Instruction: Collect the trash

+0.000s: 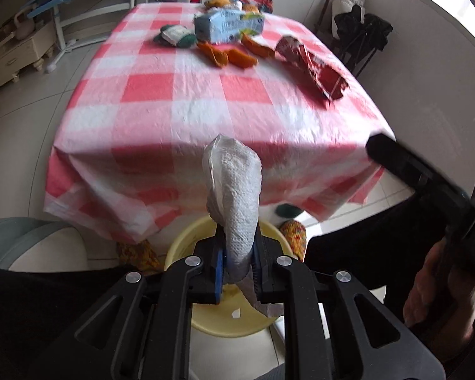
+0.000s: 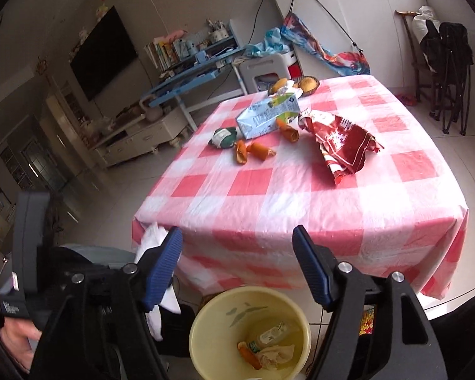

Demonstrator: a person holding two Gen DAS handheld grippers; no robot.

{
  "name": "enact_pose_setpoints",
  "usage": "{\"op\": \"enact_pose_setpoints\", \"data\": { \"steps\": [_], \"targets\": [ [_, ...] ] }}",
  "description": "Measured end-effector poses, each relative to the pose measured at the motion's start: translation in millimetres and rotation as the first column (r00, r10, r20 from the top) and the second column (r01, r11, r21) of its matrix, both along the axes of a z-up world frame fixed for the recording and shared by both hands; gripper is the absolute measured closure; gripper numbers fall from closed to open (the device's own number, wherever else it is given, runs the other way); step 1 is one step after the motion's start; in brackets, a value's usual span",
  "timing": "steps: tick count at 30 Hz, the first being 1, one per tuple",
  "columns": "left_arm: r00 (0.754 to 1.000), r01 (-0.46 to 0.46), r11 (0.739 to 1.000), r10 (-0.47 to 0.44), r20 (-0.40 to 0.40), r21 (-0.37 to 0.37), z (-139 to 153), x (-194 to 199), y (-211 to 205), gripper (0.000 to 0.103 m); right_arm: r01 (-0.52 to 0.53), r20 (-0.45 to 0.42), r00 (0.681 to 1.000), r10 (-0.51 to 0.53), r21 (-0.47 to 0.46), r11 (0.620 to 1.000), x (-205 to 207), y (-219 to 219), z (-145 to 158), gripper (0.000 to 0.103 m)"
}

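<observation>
**Paper towel poised over the bin**

My left gripper [image 1: 237,266] has its jaws clamped on a crumpled paper towel [image 1: 234,190], held right above the yellow bin [image 2: 250,332] so it falls inside when I let go. My right gripper [image 2: 237,266] hangs over the same bin, jaws apart and empty. Beyond the bin, on the bench [image 2: 300,196], wait the red wrapper [image 2: 342,145], orange peels [image 2: 253,152] and a carton [image 2: 269,117].

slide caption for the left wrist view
Left gripper shut on a paper towel above the yellow bin.

Crumpled white tissue [image 1: 234,190] upright over yellow bin [image 1: 180,243]
</observation>
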State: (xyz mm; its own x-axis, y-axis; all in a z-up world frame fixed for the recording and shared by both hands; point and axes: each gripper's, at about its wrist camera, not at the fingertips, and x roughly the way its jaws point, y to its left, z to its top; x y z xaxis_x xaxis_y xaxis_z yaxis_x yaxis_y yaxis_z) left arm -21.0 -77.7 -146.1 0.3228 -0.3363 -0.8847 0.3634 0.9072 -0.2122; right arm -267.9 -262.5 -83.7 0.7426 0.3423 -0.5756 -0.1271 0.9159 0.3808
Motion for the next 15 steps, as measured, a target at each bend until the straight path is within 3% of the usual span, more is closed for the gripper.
{"op": "enact_pose_setpoints", "data": {
  "steps": [3,6,10,15],
  "targets": [
    [0.995,0.053,0.997,-0.048,-0.084,0.059,-19.5,-8.2,-10.7,0.089,0.022,0.023,0.999,-0.022,-0.007,1.000,-1.0,-2.0,1.9,0.033],
    [0.988,0.089,0.993,-0.078,-0.135,0.073,-26.7,-12.1,-14.6,0.070,0.052,0.051,0.997,-0.051,-0.010,0.999,-5.3,-8.6,6.0,0.029],
    [0.993,0.068,0.996,-0.062,-0.098,0.063,-19.7,-15.6,-9.4,0.051,0.093,0.068,0.994,-0.091,-0.015,0.996,-4.4,-14.8,6.3,0.027],
    [0.999,0.003,1.000,-0.003,-0.035,-0.008,-4.1,-9.4,2.1,0.042,0.105,0.065,0.993,-0.102,-0.032,0.994,-3.5,-16.7,3.8,0.026]
  ]
}}
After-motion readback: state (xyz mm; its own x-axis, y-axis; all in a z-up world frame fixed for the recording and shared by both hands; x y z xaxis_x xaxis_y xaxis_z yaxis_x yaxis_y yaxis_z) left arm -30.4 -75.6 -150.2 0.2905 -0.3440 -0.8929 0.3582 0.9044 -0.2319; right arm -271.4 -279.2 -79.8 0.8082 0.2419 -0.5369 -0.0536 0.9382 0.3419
